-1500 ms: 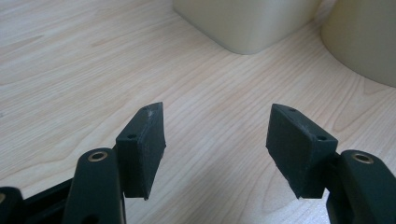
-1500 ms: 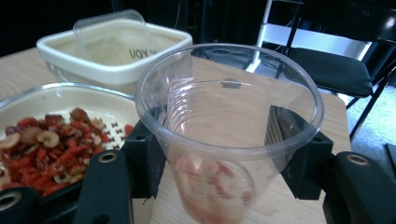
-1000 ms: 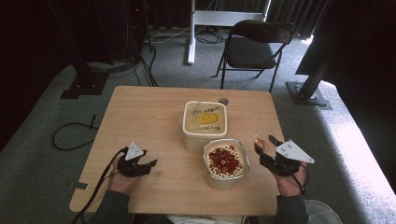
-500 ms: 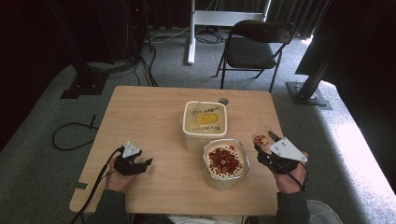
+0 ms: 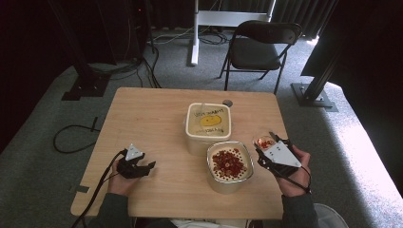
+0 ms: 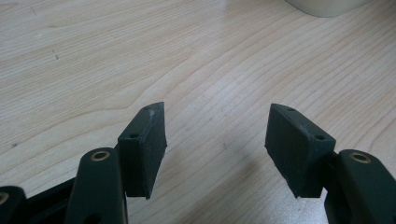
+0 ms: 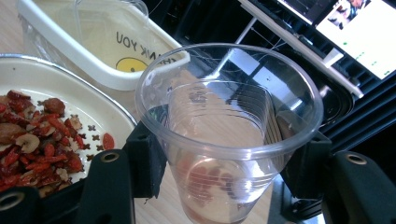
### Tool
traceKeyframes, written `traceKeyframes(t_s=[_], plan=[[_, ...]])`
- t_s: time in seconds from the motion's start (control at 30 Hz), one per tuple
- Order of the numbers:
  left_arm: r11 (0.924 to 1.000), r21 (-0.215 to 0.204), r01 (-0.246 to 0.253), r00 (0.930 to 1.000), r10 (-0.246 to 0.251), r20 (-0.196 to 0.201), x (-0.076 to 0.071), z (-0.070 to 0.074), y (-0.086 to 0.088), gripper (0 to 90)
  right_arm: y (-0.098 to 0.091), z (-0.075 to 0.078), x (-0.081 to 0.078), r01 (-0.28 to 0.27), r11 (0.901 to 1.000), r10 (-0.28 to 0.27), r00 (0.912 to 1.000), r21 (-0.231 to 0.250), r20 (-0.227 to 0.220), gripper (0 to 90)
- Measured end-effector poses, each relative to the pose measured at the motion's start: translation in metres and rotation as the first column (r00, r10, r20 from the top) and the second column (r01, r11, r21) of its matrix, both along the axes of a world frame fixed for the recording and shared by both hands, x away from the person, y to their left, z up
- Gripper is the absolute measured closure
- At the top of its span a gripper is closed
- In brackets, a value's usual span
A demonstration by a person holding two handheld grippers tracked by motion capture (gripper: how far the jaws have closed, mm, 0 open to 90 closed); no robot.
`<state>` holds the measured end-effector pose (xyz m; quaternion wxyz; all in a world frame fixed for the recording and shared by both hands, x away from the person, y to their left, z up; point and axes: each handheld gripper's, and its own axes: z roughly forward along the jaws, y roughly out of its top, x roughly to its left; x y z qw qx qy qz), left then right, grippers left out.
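The clear plastic cup [image 5: 264, 141] sits clamped in my right gripper [image 5: 267, 142], held just off the right side of the metal bowl [image 5: 230, 166] of red dried berries; from the high view I see a few red pieces in the cup's bottom, and the cream tub [image 5: 209, 127] with the smiley print stands just beyond the bowl. My left gripper [image 5: 142, 166] rests low over the bare wooden surface [image 5: 152, 118], well apart from both containers. In the left gripper view, my jaws stand wide with nothing between them, only the surface [image 6: 196, 56] ahead and a pale container edge [image 6: 327, 5] at the far top. In the right gripper view, the cup [image 7: 229, 121] is upright between my pads [image 7: 147, 158], which press its ribbed wall on both sides; the bowl [image 7: 70, 93] lies to the left of my jaws and the tub [image 7: 93, 51] farther ahead on the left. I judge that I am carrying berries by the cup, so I should keep the rim level, squeeze no harder lest the thin wall buckle, and move slowly before tipping over the target container.
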<state>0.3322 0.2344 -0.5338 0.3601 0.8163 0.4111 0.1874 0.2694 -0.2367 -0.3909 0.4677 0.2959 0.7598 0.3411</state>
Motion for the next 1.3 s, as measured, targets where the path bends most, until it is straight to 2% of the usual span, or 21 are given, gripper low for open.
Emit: traceKeyframes(t_s=[0.17,0.3,0.4,0.67,0.8,1.07,1.3], plan=[[1.0000,-0.001,0.002,1.0000,-0.002,0.000,0.000,0.000,0.000,39.0,0.004,0.001,0.001,-0.016,0.9996,0.016,0.9999,-0.022,0.001,40.8],[1.0000,0.000,0.002,1.0000,-0.002,-0.002,-0.001,0.000,-0.001,39.0,0.009,0.000,0.001,-0.009,0.9959,0.010,0.9999,-0.090,0.014,40.8],[1.0000,0.001,0.003,1.0000,-0.003,-0.003,-0.001,0.000,-0.001,39.0,0.014,-0.001,0.000,-0.015,0.9887,0.019,0.9995,-0.149,0.026,40.8],[1.0000,0.003,0.005,1.0000,-0.005,-0.005,-0.001,-0.001,-0.002,39.0,0.021,-0.003,-0.002,-0.018,0.9695,0.030,0.9987,-0.244,0.043,40.7],[1.0000,0.005,0.005,1.0000,-0.005,-0.006,0.000,-0.001,-0.002,39.0,0.024,-0.005,-0.003,-0.025,0.9564,0.041,0.9980,-0.291,0.048,40.7],[0.9999,0.009,0.007,1.0000,-0.007,-0.006,0.000,-0.002,-0.003,39.1,0.032,-0.006,-0.005,-0.033,0.9325,0.060,0.9962,-0.360,0.063,40.7],[0.9999,0.011,0.009,0.9999,-0.009,-0.007,0.000,-0.002,-0.003,39.0,0.036,-0.004,-0.008,-0.041,0.9168,0.079,0.9937,-0.397,0.080,40.7]])
